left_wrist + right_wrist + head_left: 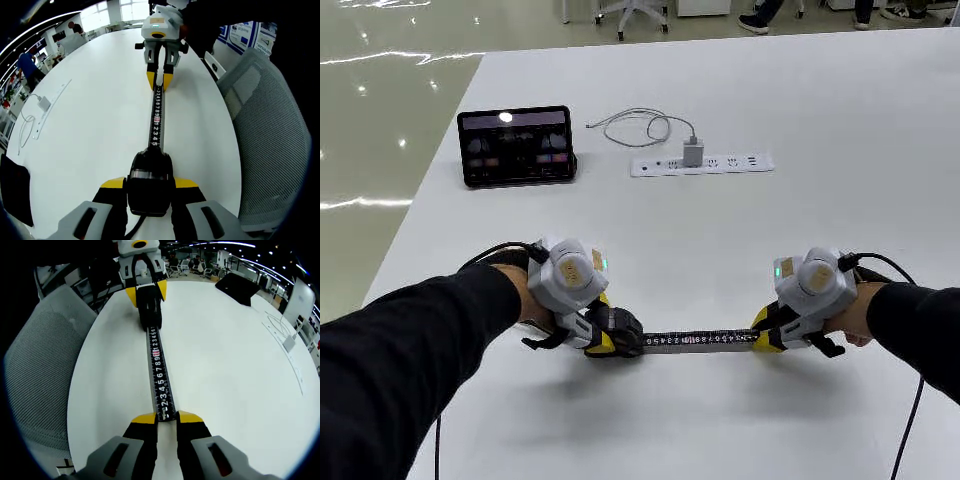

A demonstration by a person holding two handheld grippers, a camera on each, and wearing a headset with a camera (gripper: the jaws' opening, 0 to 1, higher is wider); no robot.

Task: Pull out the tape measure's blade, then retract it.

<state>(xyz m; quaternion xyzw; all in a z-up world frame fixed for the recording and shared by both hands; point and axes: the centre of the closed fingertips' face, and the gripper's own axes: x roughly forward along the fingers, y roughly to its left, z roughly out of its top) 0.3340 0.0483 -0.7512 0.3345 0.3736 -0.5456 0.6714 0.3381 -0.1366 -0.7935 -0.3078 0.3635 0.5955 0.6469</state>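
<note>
Clamping the rigid black tape measure case by its sides, near-left on the white table, the left gripper opposes the right gripper, pinched on the tip of the thin, probably springy black blade

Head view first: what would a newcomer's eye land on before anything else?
The black tape measure blade, stretched flat over the near part of the white table between the two grippers. The left gripper clamps the black case; the right gripper pinches the blade's tip. Farther back stand a dark tablet and a power strip.
</note>
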